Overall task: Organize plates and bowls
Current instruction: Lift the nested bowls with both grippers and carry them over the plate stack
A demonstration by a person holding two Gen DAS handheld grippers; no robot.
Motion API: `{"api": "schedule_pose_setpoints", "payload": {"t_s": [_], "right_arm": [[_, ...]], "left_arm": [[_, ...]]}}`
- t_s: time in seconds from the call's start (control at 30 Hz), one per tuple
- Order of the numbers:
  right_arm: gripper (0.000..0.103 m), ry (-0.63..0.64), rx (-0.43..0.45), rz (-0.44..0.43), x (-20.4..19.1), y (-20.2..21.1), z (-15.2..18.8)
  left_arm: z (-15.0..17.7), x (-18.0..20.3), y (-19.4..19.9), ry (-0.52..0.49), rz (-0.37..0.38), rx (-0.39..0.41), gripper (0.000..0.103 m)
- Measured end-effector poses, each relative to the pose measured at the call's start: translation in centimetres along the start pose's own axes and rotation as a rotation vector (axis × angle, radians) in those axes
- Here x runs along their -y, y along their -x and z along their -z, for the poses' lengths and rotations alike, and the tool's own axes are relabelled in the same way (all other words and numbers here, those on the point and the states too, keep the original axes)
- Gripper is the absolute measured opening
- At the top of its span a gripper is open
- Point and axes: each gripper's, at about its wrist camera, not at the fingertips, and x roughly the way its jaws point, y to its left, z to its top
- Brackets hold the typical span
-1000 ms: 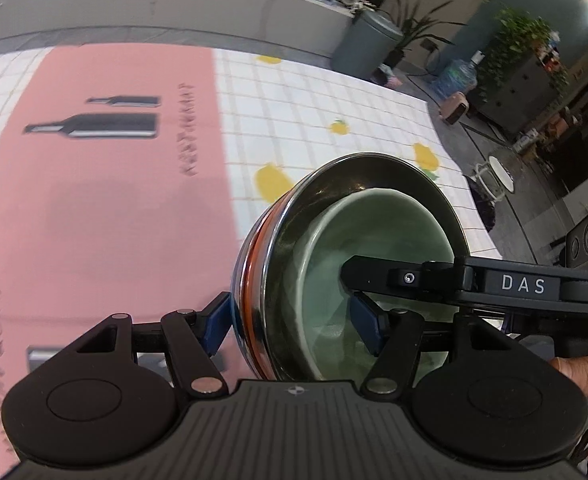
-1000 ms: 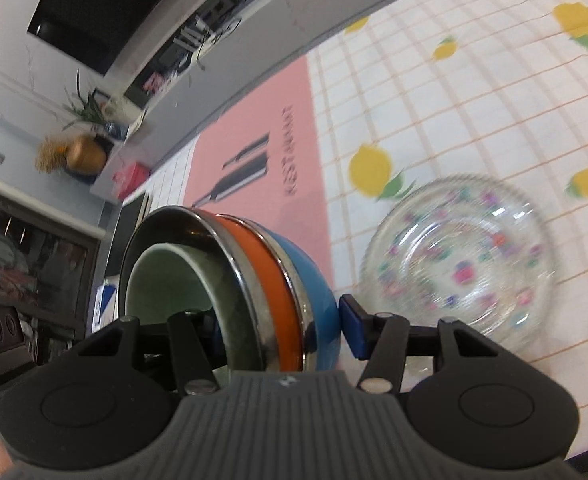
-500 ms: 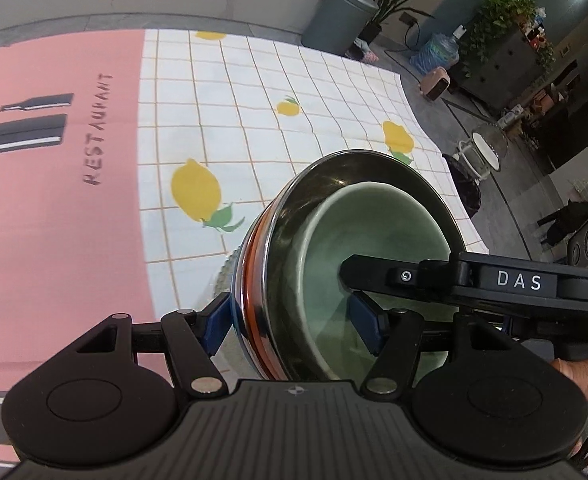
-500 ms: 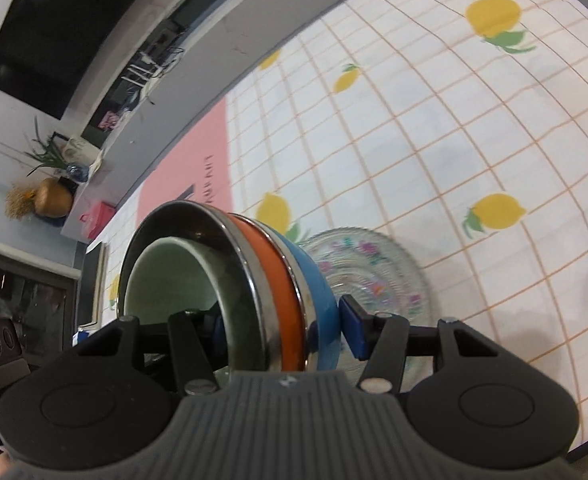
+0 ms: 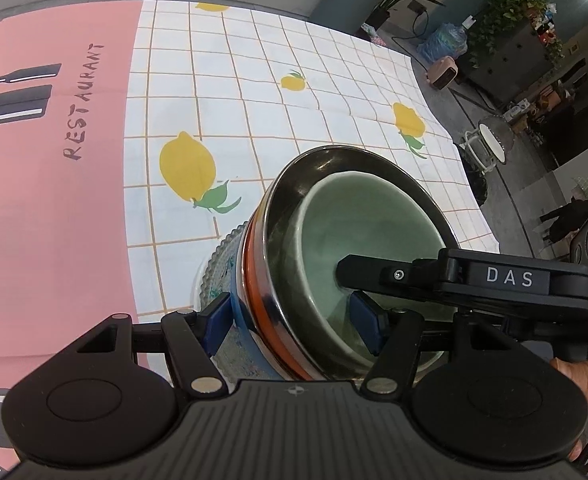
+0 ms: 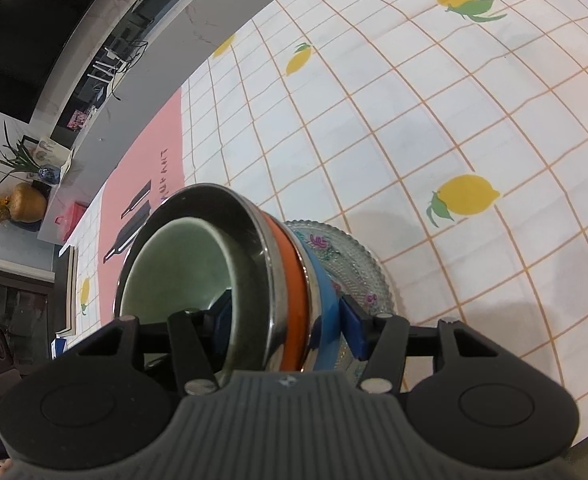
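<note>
A nested stack of bowls [image 5: 345, 248] fills both views: a pale green bowl [image 6: 182, 268] inside a steel bowl, with orange and blue bowls outside. It sits over a patterned glass plate [image 6: 353, 264], whose edge shows in the left wrist view [image 5: 218, 268]. My left gripper [image 5: 294, 320] is shut on the stack's wall, one finger inside, one outside. My right gripper [image 6: 290, 320] is shut on the opposite wall the same way; it also shows in the left wrist view [image 5: 445, 280].
The table wears a white checked cloth with lemons [image 5: 190, 172] and a pink panel reading RESTAURANT [image 5: 34, 184]. The table's far edge [image 5: 449, 128] drops to a floor with plants and a bin. A counter runs behind the table [image 6: 174, 32].
Both grippers carried the bowl stack across the table from the pink area to the glass plate; the stack now sits over the plate.
</note>
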Motion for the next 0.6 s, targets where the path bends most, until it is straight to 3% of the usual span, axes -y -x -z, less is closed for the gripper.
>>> {"api": "schedule_pose_setpoints", "payload": {"t_s": [0.23, 0.37, 0.4, 0.5, 0.6], "right_arm": [[0.055, 0.023, 0.006, 0.015, -0.3, 0.2, 0.2], [0.059, 0.051, 0.027, 0.055, -1.1, 0.2, 0.3], [0.061, 0.069, 0.036, 0.068, -1.4, 0.3, 0.3], [0.081, 0.136, 0.097, 0.122, -2.2, 1.2, 0.6], [0.085, 0.185, 0.162, 0.166, -2.7, 2.5, 0.9]], "left_arm": [[0.1, -0.3, -0.2, 0.006, 0.015, 0.001, 0.073], [0.1, -0.2, 0.0, 0.011, 0.004, 0.003, 0.067], [0.0, 0.0, 0.3, 0.007, -0.003, 0.007, 0.069], [-0.1, 0.4, 1.5, -0.027, -0.044, 0.037, 0.081], [0.0, 0.8, 2.8, -0.056, -0.088, 0.08, 0.083]]}}
